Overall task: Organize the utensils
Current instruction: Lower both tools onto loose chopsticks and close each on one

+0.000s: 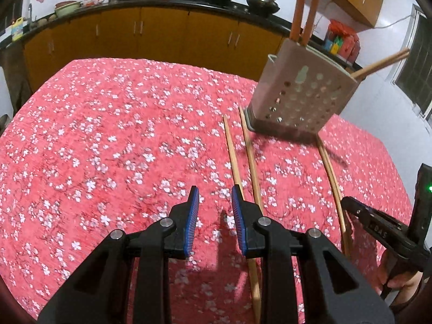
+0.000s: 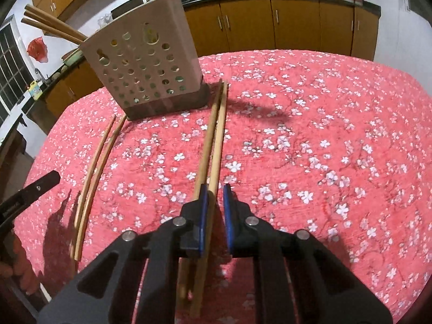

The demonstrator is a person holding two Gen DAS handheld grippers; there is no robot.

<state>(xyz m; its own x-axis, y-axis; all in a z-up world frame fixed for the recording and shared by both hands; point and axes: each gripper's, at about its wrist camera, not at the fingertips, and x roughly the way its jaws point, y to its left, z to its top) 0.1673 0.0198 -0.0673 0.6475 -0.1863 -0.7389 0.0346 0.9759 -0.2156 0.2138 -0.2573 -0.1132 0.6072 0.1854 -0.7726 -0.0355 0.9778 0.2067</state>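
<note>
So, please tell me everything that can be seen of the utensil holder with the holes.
The utensil holder is a pale beige box, plastic by its look, its front wall pierced with rows of round holes, on a darker base. It stands upright on the red floral tablecloth. Wooden chopsticks and two orange handles stick out of its top. Two pairs of chopsticks lie on the cloth, their far ends near its base.

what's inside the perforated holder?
Wooden chopsticks and two orange handles stick out of the holder. Their lower ends are hidden behind its wall.

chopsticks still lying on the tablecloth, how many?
4: one pair running through the right gripper's open jaws, one pair further left by the utensil holder. Others already stand inside.
</note>
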